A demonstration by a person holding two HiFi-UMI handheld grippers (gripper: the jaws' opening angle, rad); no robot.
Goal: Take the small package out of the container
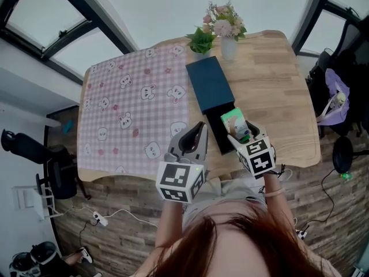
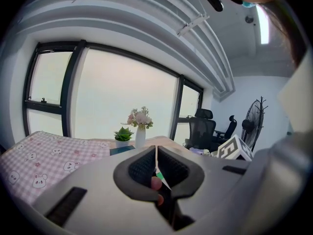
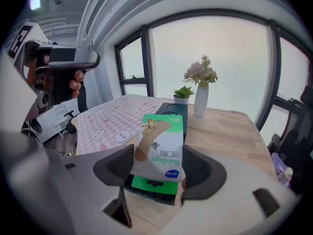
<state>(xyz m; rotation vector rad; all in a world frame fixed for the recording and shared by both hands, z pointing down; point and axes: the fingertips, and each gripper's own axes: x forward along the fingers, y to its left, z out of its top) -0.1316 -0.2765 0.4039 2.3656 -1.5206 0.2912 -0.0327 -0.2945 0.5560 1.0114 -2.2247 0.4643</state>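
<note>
A small green and white bandage package (image 1: 235,122) (image 3: 159,148) is held just above the pulled-out black drawer (image 1: 221,136) (image 3: 146,186) of the dark blue container (image 1: 210,85) (image 3: 172,109). My right gripper (image 1: 241,130) (image 3: 156,168) is shut on the package's lower part, one pad on each side. My left gripper (image 1: 199,130) (image 2: 156,155) hovers over the table's near edge, just left of the drawer. Its jaws are shut with nothing between them.
A pink checkered cloth with bear prints (image 1: 130,105) covers the left half of the wooden table (image 1: 277,91). A white vase of flowers (image 1: 229,44) (image 3: 200,101) and a small green plant (image 1: 200,39) (image 3: 182,94) stand at the far edge behind the container.
</note>
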